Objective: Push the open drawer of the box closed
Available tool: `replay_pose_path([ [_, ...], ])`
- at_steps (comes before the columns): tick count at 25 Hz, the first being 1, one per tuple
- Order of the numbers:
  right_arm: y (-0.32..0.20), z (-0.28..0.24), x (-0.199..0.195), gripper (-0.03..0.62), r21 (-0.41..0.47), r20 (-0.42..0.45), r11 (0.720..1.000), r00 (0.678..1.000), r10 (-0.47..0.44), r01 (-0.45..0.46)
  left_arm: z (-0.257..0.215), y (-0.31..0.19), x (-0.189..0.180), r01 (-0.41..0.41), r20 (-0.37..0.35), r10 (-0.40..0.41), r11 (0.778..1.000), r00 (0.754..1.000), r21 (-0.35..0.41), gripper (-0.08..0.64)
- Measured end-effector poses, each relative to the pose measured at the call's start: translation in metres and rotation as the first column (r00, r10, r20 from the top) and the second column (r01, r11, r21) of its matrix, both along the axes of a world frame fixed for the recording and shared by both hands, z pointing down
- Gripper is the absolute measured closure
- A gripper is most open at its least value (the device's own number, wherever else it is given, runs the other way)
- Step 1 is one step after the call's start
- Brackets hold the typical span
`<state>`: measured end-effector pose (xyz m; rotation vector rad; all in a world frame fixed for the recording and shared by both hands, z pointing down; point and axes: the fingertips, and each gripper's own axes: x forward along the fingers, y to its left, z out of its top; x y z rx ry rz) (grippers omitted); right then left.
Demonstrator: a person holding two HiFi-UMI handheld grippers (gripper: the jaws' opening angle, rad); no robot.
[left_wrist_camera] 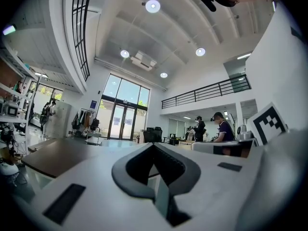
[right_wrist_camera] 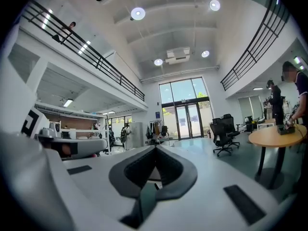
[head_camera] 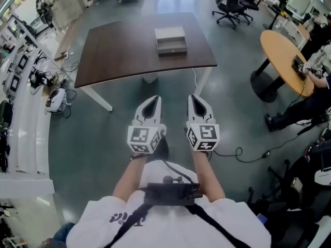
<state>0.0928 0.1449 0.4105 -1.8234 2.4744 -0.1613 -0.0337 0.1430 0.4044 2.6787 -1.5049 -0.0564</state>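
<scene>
Box (head_camera: 171,35) is sitting in the upper centre of the head view, on the far half of the dark table (head_camera: 119,56), with its drawer (head_camera: 172,47) sticking out of the side facing you. You're holding both grippers low in the centre of the frame, close to your chest, over bare floor (head_camera: 103,154) and well apart from the table edge. Left gripper (head_camera: 153,100) and right gripper (head_camera: 196,99) are sitting side by side, tips pointing toward the table. Both are pinched together: each gripper's own view is showing its two fingertips meeting at a point with nothing between them (only open room beyond). Round wooden table (head_camera: 282,56) is sitting at the right of the frame, with a person (head_camera: 316,68) working at it. Office chairs (head_camera: 234,4) are standing upper right.
</scene>
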Motion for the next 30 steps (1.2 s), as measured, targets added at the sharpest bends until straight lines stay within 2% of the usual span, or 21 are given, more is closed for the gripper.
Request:
replay_pose_path([
  [5, -0.066, 0.002, -0.002, 0.588, -0.014, -0.066, 1.000, 0.998, 0.010, -0.011, -0.003, -0.078, 0.000, 0.010, -0.021, -0.010, 1.000, 1.000, -0.003, 0.551],
  [9, -0.122, -0.009, -0.010, 0.588, 0.002, -0.101, 1.000, 0.995, 0.002, -0.002, -0.013, -0.136, 0.004, 0.000, -0.037, 0.001, 1.000, 0.999, 0.029, 0.551],
  [15, -0.191, -0.007, -0.032, 0.588, -0.017, -0.146, 1.000, 0.989, -0.014, 0.011, -0.007, -0.215, 0.001, 0.004, 0.009, -0.004, 0.999, 1.000, 0.040, 0.551],
  [24, -0.267, 0.007, -0.035, 0.588, -0.017, -0.148, 1.000, 0.989, 0.022, -0.025, 0.016, -0.281, -0.013, -0.024, 0.018, 0.024, 1.000, 1.000, 0.002, 0.551],
  [30, -0.301, 0.032, -0.008, 0.588, -0.063, -0.139, 0.996, 0.989, 0.057, -0.067, 0.033, -0.319, -0.006, -0.035, 0.003, 0.035, 0.999, 0.999, -0.032, 0.551],
])
